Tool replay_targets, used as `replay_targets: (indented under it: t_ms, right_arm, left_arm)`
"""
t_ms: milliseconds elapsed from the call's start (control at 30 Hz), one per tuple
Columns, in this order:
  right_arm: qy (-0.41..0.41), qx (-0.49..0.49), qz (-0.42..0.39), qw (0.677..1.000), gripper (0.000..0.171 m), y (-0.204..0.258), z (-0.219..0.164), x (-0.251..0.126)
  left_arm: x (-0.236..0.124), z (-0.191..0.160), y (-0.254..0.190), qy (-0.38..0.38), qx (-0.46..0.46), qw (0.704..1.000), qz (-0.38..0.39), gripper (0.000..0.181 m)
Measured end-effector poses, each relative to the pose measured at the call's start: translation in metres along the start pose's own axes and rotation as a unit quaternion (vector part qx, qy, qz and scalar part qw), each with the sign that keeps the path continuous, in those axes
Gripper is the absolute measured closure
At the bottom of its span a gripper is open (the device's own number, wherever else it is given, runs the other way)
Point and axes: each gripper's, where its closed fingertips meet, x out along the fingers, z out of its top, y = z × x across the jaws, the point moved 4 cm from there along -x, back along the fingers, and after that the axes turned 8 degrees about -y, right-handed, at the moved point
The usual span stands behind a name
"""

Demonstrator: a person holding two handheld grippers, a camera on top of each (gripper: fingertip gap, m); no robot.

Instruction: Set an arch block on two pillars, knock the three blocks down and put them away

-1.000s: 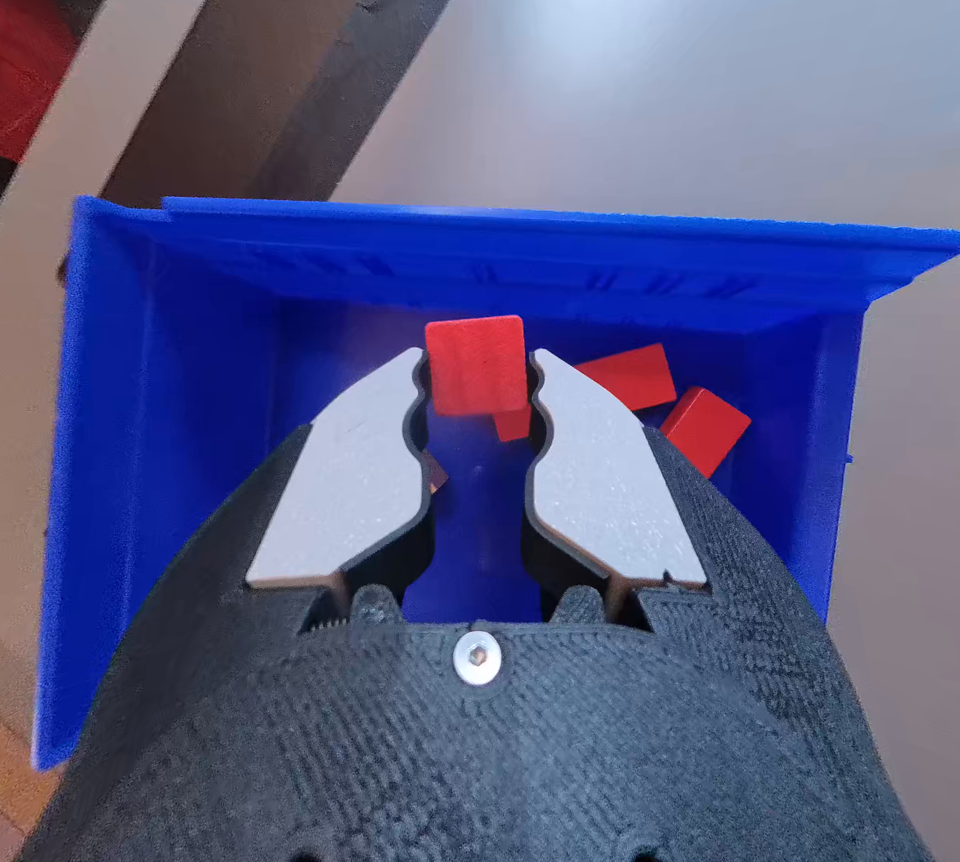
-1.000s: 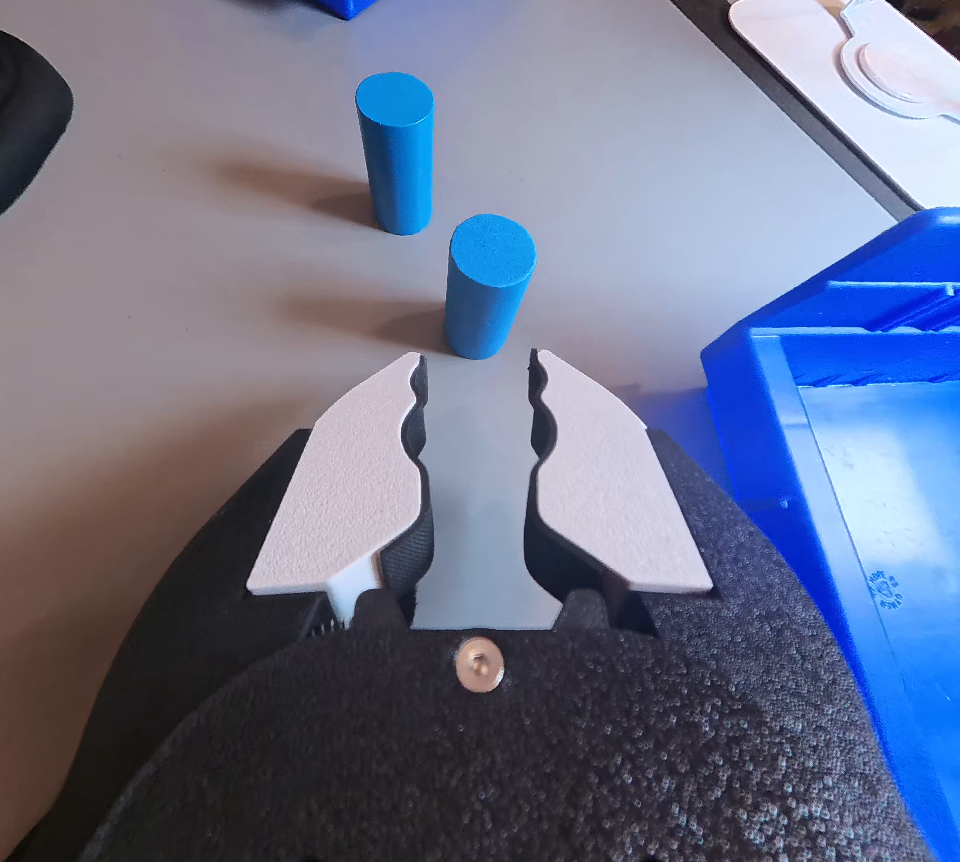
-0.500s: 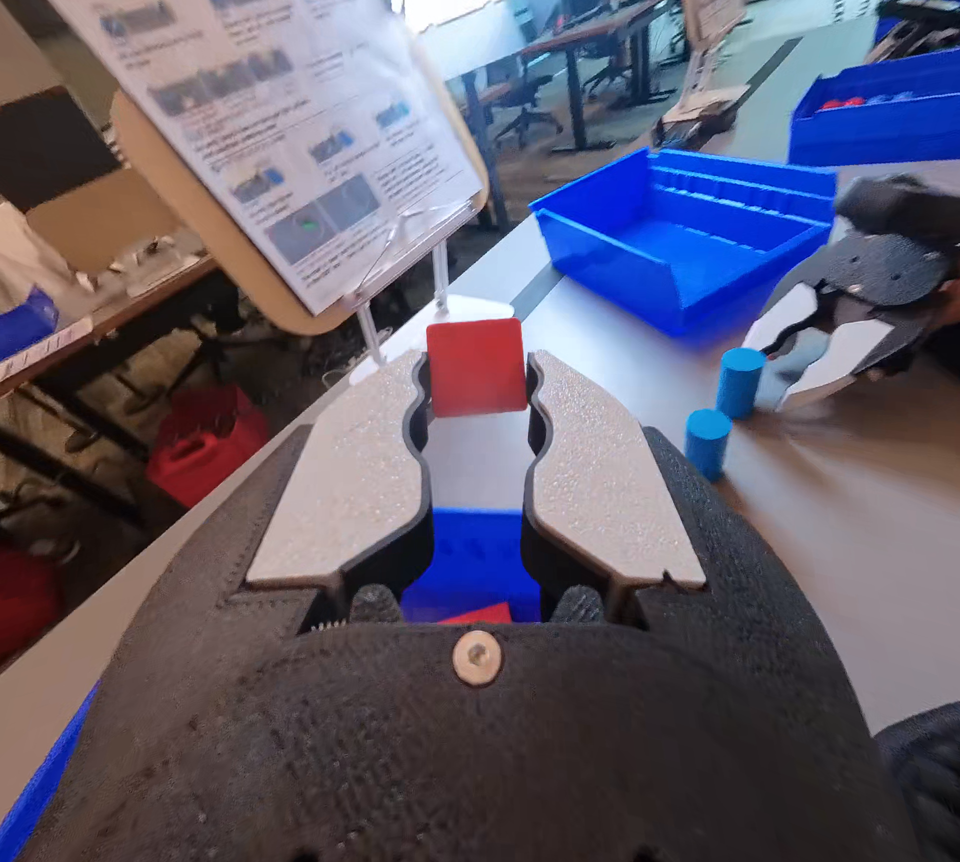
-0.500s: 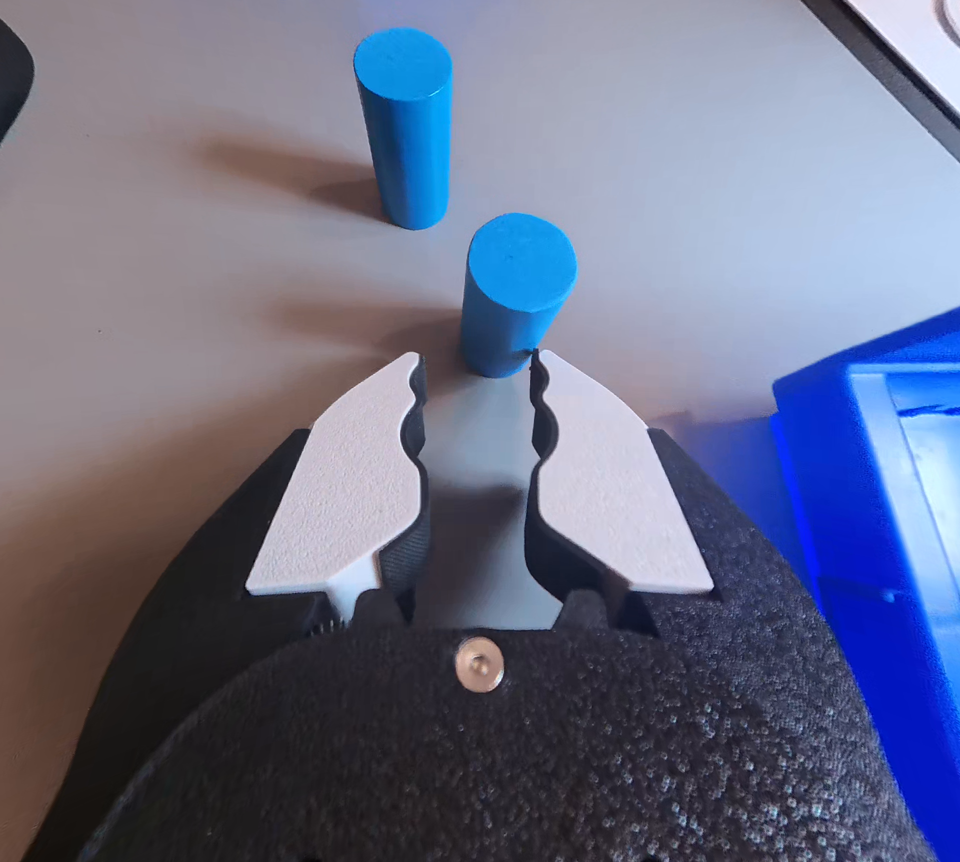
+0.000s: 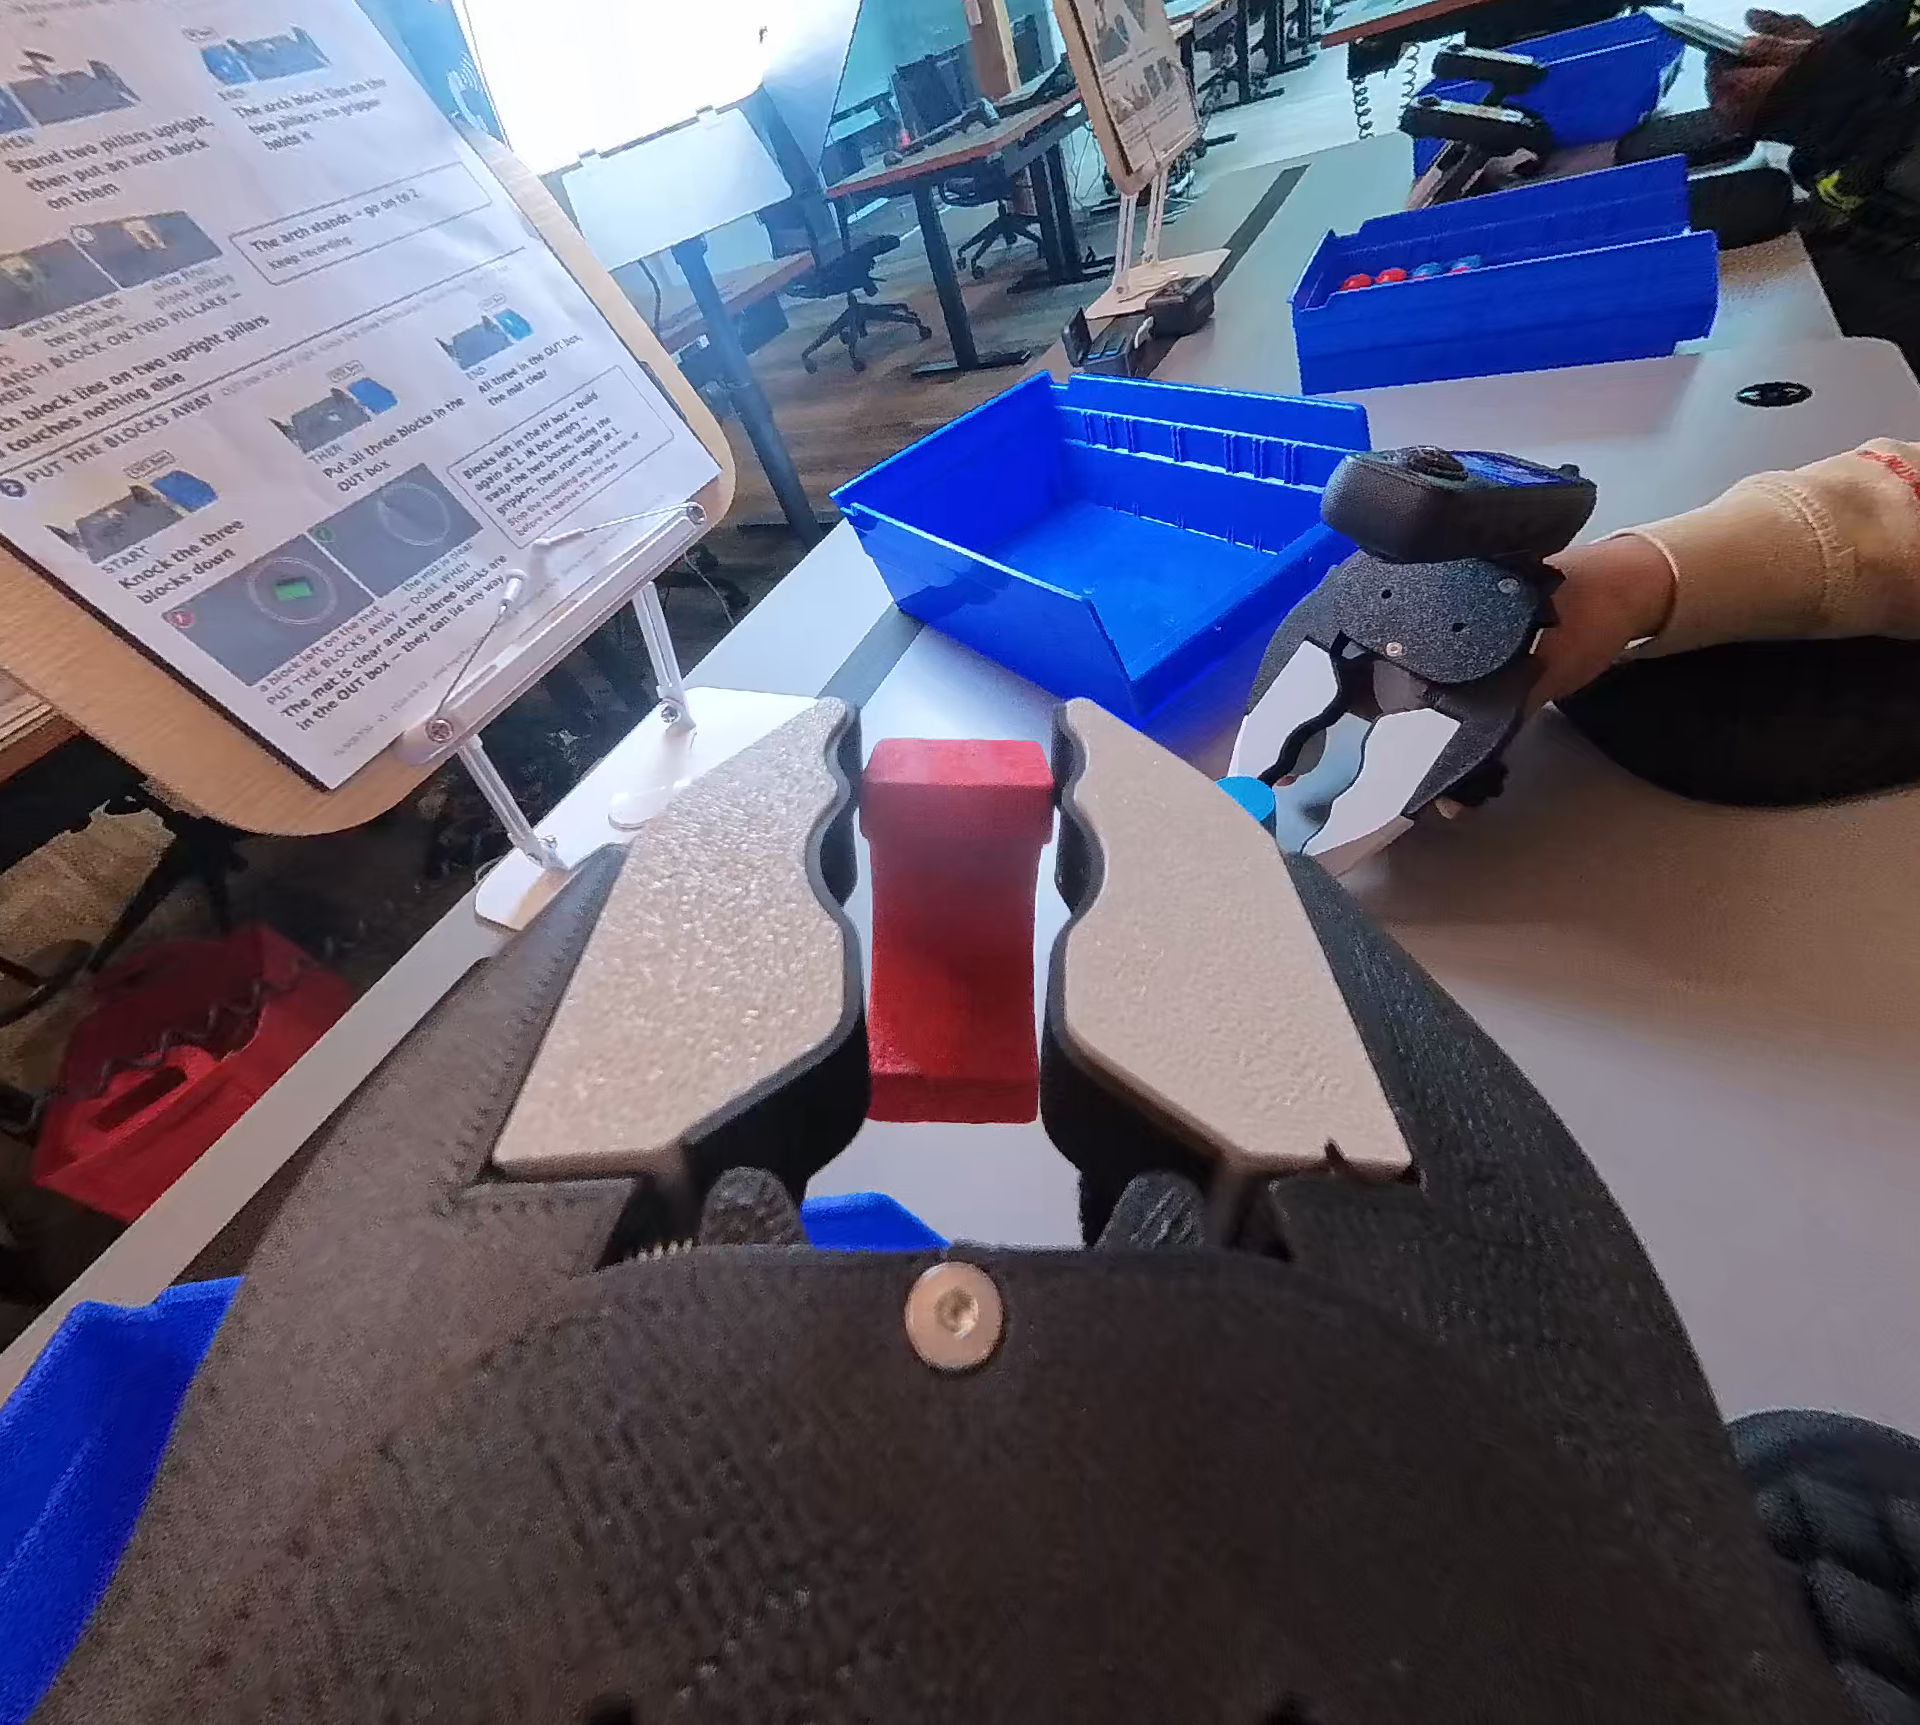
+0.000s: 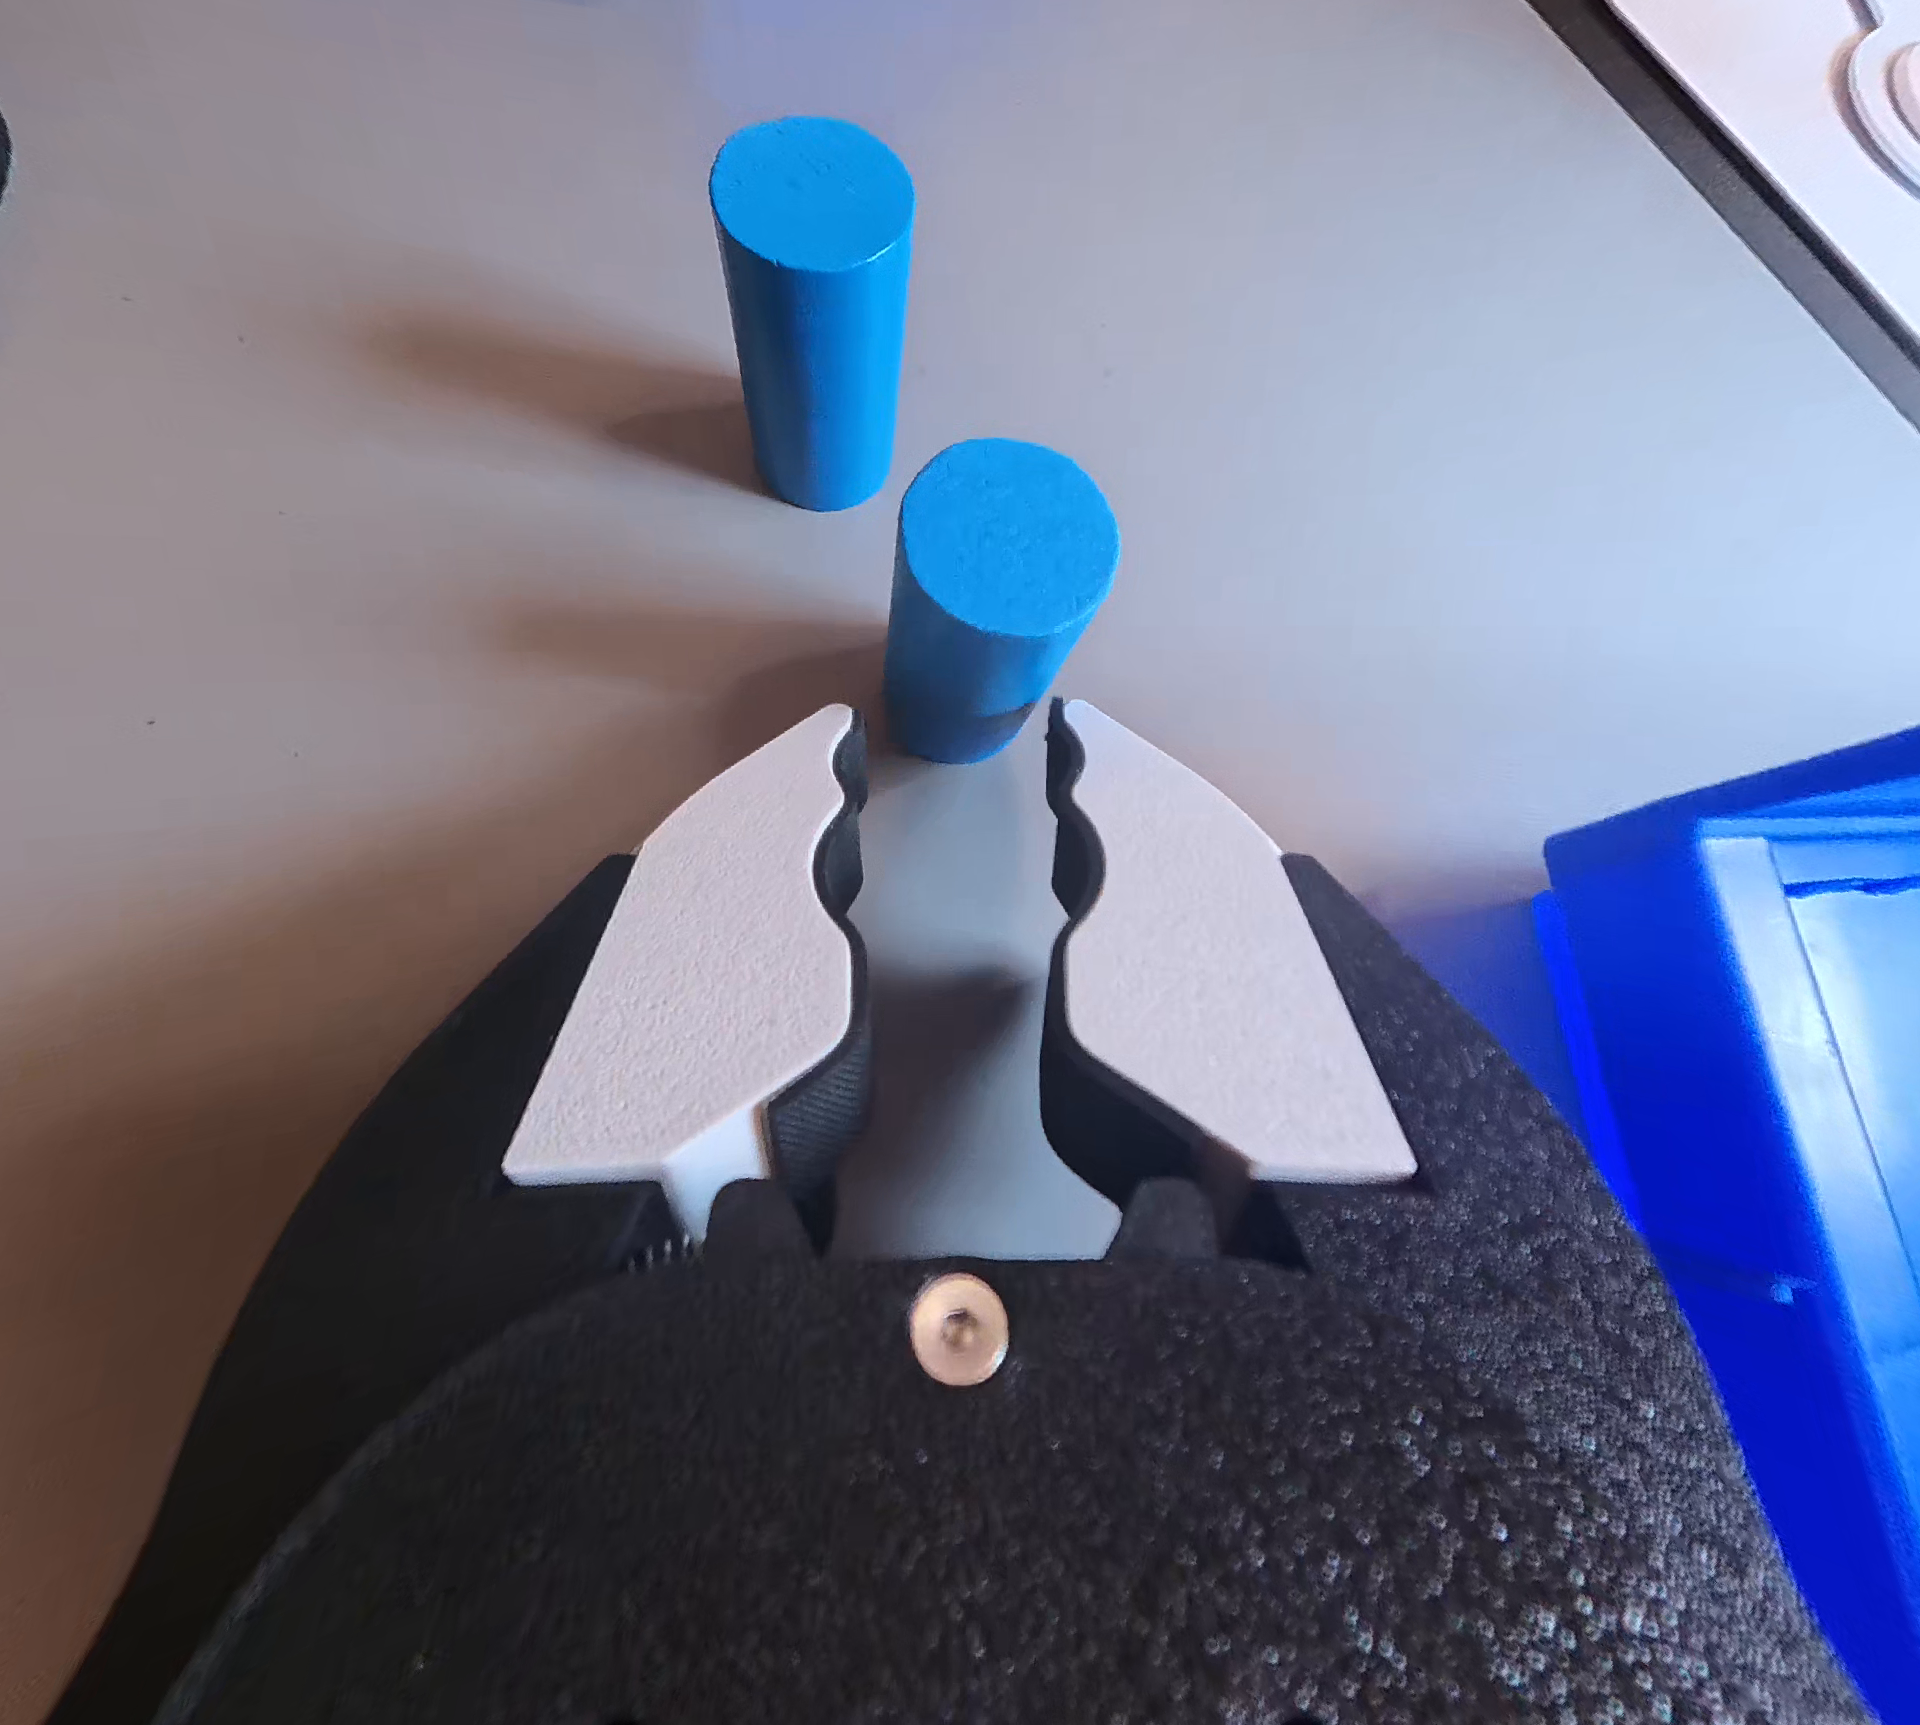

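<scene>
the left gripper (image 5: pixel 954 922) is clamped on the red arch block (image 5: pixel 951 937), held clear above the worktop (image 5: pixel 1558 1000) ready for carrying to the two upright blue pillars (image 6: pixel 812 304), while the right gripper (image 6: pixel 954 719) waits parted and empty at the nearer pillar (image 6: pixel 992 595), probably to steady it.

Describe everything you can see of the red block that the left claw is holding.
The red block is matte, painted wood by its look, with squared edges. It flares wider at its far end and narrows in the middle, so only part of its arch shape shows. The left claw is shut on its two sides, holding it above the grey table, lengthwise along the fingers. Nothing else touches it.
</scene>
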Motion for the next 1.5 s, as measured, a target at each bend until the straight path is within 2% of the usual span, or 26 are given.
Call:
replay_targets:
  t_ms: [367, 700, 1033, 1200, 1367, 1500]
  right_arm:
    - [-0.008, 0.008, -0.004, 1.000, 0.141, 0.000, -0.001, -0.005]
    - [-0.016, 0.006, -0.004, 1.000, 0.148, 0.001, 0.000, -0.006]
    - [-0.024, 0.008, -0.003, 1.000, 0.148, 0.001, 0.000, -0.013]
    - [-0.097, 0.012, 0.012, 0.995, 0.143, 0.002, 0.019, -0.038]
    - [-0.222, 0.028, 0.097, 0.970, 0.126, 0.019, 0.061, -0.071]
    - [-0.259, 0.032, 0.165, 0.951, 0.122, 0.033, 0.088, -0.092]
  left_arm:
    - [0.014, 0.000, -0.023, -0.028, -0.020, 0.998, -0.044, 0.146]
    - [0.025, -0.008, -0.041, -0.023, -0.013, 0.997, -0.068, 0.146]
    - [0.033, -0.021, -0.050, -0.008, -0.018, 0.997, -0.081, 0.146]
    - [0.033, -0.028, -0.051, -0.006, -0.031, 0.995, -0.090, 0.146]
    - [0.039, -0.028, -0.074, -0.029, -0.064, 0.986, -0.154, 0.146]
    - [0.046, -0.032, -0.095, -0.050, -0.102, 0.972, -0.204, 0.146]
